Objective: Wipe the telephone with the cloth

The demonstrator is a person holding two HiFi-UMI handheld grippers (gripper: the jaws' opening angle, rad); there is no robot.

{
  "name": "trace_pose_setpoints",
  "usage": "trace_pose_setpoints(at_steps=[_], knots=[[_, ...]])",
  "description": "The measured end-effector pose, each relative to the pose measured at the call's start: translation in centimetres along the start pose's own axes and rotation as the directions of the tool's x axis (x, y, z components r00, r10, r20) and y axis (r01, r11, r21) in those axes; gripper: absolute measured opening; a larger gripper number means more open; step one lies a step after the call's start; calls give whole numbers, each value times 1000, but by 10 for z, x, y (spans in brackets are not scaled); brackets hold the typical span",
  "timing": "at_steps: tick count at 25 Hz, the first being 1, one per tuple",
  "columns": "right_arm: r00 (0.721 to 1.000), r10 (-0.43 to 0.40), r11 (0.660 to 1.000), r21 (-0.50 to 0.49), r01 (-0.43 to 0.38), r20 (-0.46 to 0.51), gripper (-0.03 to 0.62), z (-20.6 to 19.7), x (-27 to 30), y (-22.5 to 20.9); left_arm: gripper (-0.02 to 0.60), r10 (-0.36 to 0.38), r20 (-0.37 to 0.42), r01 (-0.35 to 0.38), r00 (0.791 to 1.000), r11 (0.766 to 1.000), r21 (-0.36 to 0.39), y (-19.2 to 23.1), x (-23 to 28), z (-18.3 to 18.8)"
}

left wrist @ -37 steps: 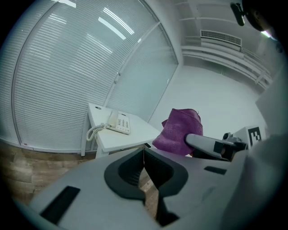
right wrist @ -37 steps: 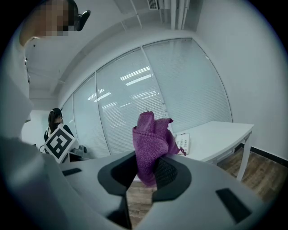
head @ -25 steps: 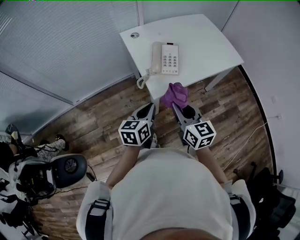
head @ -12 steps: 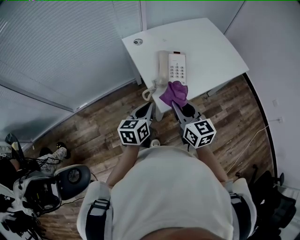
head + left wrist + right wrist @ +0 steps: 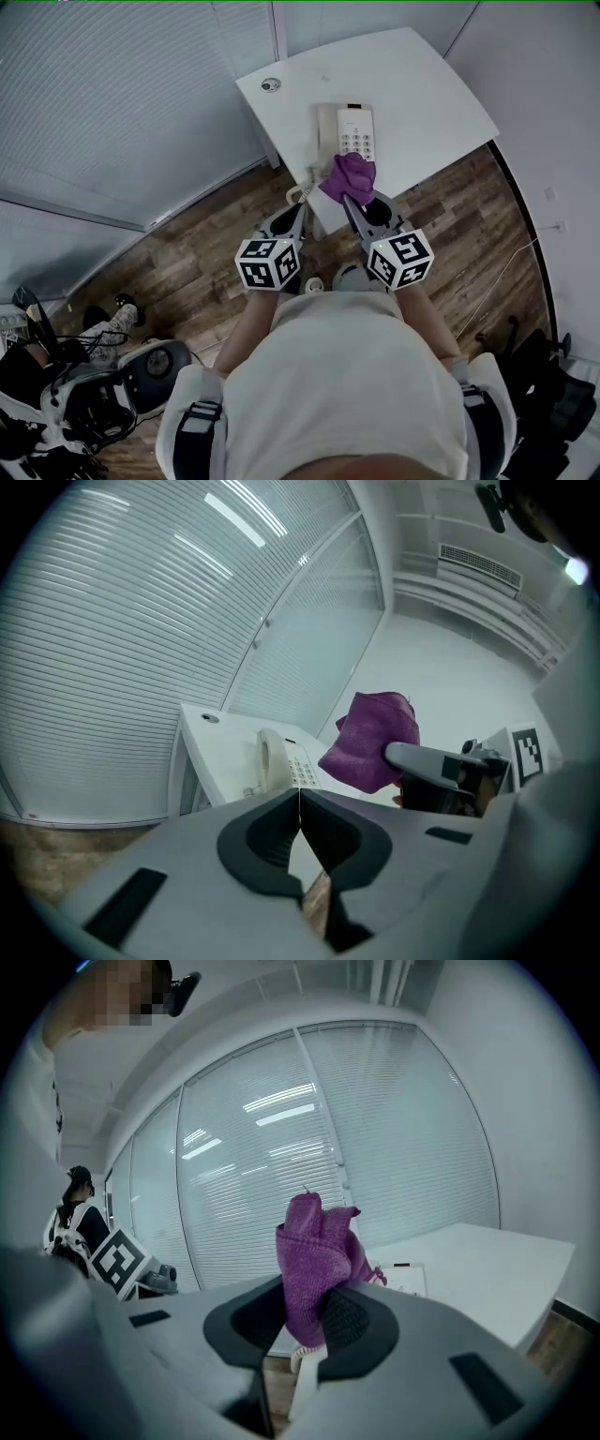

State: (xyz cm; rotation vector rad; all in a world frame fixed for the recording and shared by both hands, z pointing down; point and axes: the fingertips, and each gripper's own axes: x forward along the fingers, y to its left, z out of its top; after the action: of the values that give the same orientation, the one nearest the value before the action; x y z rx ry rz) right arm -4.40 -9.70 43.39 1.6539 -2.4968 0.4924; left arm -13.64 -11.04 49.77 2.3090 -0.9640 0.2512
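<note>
A cream telephone (image 5: 345, 134) with a keypad and handset lies near the front edge of the white table (image 5: 412, 84); it also shows in the left gripper view as the telephone (image 5: 279, 761). My right gripper (image 5: 349, 195) is shut on a purple cloth (image 5: 349, 178), held bunched just in front of the telephone's near end. In the right gripper view the cloth (image 5: 314, 1265) stands up between the jaws of that gripper (image 5: 309, 1321). My left gripper (image 5: 300, 211) is shut and empty, left of the cloth, off the table's front edge; its jaws meet in the left gripper view (image 5: 300, 832).
A round cable port (image 5: 271, 85) sits at the table's left corner. The telephone's coiled cord (image 5: 302, 190) hangs over the front edge. Window blinds (image 5: 122, 103) run along the left. A wheeled chair with gear (image 5: 103, 384) stands on the wood floor at lower left.
The view has drawn closer to the table. My right gripper has carried the purple cloth forward to the telephone's near end. The left gripper stays shut beside it.
</note>
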Motion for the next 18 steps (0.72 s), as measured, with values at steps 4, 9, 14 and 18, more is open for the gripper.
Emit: trace_pose_setpoints(at_steps=[4,9,14,18], knots=[[1000,-11,1000,-11,11,7,91,7,7,-13,21,8,-1,-8,1000,1000,-10,4,5,0],[1000,-11,999,-30,12,22,91,21,24,-40,21,33,2,-33,999,999,-17,11,18,4],[999,-1,998,-56,3,32,91,37,51,-67,21,62,6,-62,998,998,-25,20,38,17],[999,1,998,-69,1,35,91,47,74,-95,21,69,4,-69,998,997,-14,19,58,25]])
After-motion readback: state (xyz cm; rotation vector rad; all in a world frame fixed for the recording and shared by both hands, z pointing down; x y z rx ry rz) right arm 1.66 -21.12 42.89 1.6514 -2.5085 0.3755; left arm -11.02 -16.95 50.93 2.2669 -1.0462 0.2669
